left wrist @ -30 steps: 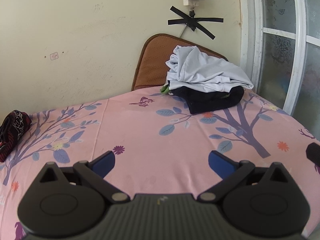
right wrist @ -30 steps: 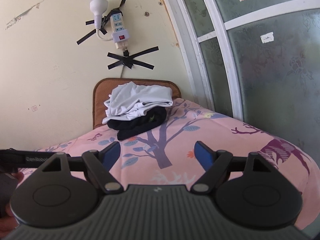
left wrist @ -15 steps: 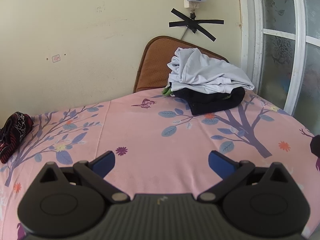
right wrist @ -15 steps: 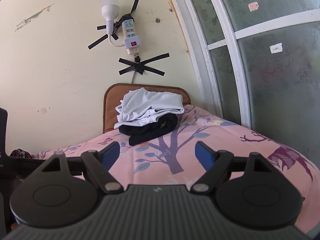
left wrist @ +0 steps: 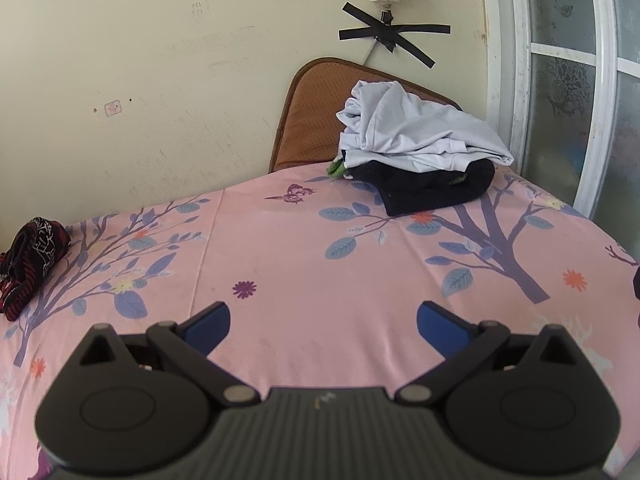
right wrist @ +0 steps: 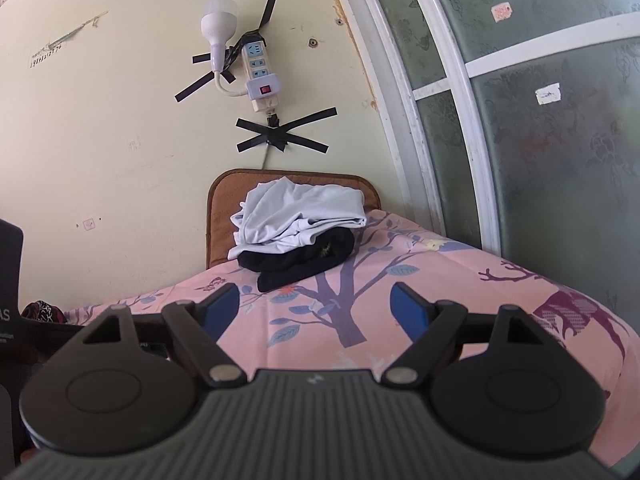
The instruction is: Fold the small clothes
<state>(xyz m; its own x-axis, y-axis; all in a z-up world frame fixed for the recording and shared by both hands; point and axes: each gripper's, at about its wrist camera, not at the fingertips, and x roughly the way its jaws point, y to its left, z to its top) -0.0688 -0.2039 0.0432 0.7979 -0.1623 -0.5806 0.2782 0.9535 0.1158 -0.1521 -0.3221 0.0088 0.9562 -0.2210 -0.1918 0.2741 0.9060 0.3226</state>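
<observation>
A pile of clothes sits at the far side of the pink tablecloth (left wrist: 304,256): a pale grey-white garment (left wrist: 416,136) on top of a folded black one (left wrist: 432,192). The right wrist view shows the same white garment (right wrist: 304,212) and black garment (right wrist: 304,260). A red-and-black patterned garment (left wrist: 34,248) lies bunched at the left edge, also glimpsed as the patterned garment (right wrist: 42,312). My left gripper (left wrist: 323,322) hovers open over bare cloth near the front. My right gripper (right wrist: 316,308) is open too, nothing between its blue pads, well short of the pile.
A brown cushion (left wrist: 316,120) leans on the wall behind the pile. A power strip (right wrist: 258,76) with a bulb is taped above it. A frosted window with a white frame (right wrist: 452,128) runs along the right. The table edge curves away at right.
Both views have shifted only slightly; the right wrist view has swung a little, so the pile sits further right and the left gripper's body shows at the left edge. Neither gripper's jaws have changed.
</observation>
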